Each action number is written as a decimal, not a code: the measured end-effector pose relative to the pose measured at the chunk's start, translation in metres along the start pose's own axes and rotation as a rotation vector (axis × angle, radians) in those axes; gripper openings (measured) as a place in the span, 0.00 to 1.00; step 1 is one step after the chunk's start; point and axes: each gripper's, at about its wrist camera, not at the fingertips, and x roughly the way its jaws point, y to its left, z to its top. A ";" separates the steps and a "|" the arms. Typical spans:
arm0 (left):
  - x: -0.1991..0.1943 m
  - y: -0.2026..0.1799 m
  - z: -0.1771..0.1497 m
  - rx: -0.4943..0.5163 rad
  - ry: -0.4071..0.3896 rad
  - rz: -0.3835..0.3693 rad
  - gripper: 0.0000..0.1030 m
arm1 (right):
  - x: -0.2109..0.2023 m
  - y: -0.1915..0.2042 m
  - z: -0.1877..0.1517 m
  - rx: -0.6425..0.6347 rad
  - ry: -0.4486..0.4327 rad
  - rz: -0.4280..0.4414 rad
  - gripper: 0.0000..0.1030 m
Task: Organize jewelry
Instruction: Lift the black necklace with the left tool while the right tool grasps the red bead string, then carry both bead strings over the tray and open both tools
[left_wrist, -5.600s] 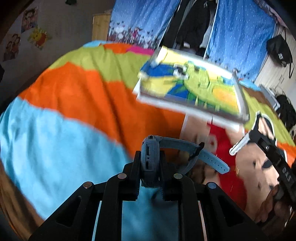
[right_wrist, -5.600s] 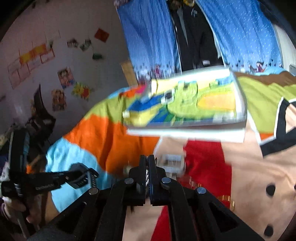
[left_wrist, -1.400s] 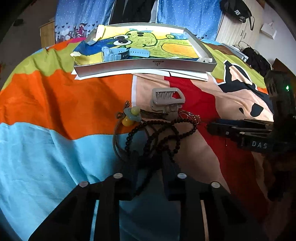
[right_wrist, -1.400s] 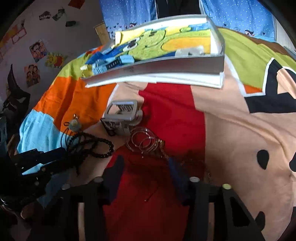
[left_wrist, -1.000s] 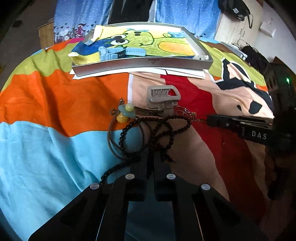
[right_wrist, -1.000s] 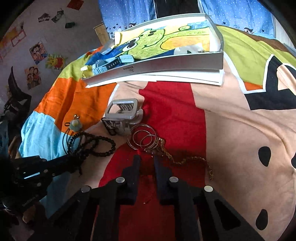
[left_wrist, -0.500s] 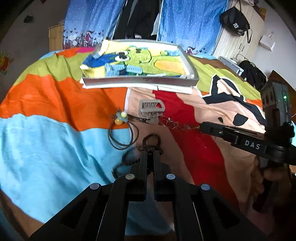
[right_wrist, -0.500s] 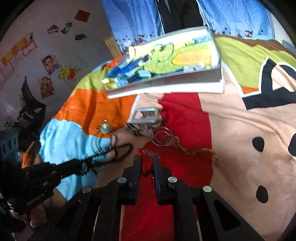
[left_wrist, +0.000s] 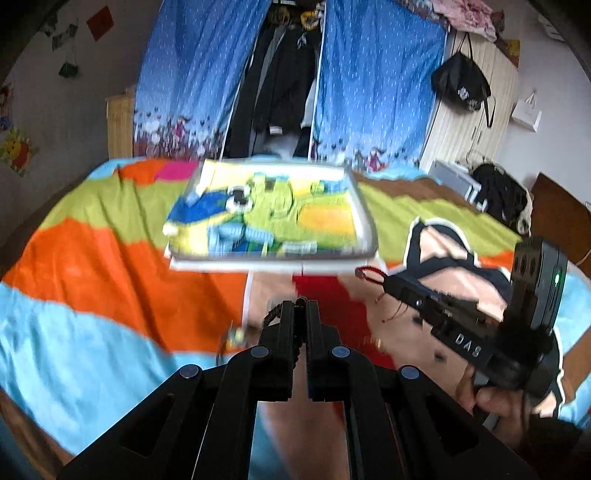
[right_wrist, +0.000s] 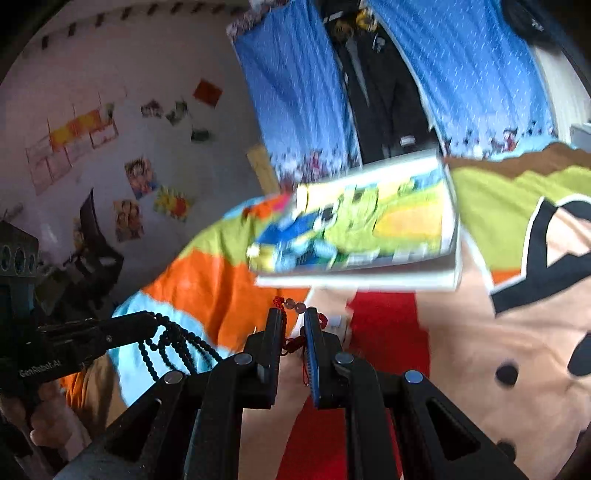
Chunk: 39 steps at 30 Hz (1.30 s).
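Note:
My left gripper (left_wrist: 300, 308) is shut on a black bead necklace (right_wrist: 173, 343), which hangs in loops from its tips high above the bed. My right gripper (right_wrist: 293, 317) is shut on a red cord bracelet (right_wrist: 291, 341) with pale beads; its red loop also shows in the left wrist view (left_wrist: 369, 274). The grey tray (left_wrist: 364, 218) with a cartoon frog liner lies ahead on the bed and holds a blue watch (left_wrist: 236, 236). It also shows, blurred, in the right wrist view (right_wrist: 448, 206).
The bed has a bright patchwork cover (left_wrist: 92, 258). A small pendant with a cord (left_wrist: 236, 334) lies below my left gripper. Blue curtains (left_wrist: 373, 96) and hanging clothes stand behind the bed. A wardrobe (left_wrist: 469, 122) is at the right.
Both grippers closed on their jewelry and lifted it off the bed. The black necklace and the red bracelet now hang in the air, nearer the tray.

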 end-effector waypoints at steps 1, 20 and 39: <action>0.005 -0.001 0.010 -0.004 -0.019 -0.001 0.03 | 0.000 -0.004 0.005 0.008 -0.021 -0.004 0.12; 0.200 0.032 0.109 -0.051 -0.026 -0.053 0.03 | 0.094 -0.115 0.071 0.084 -0.133 -0.190 0.12; 0.225 0.057 0.093 -0.159 0.080 0.035 0.39 | 0.107 -0.123 0.060 0.063 -0.046 -0.280 0.35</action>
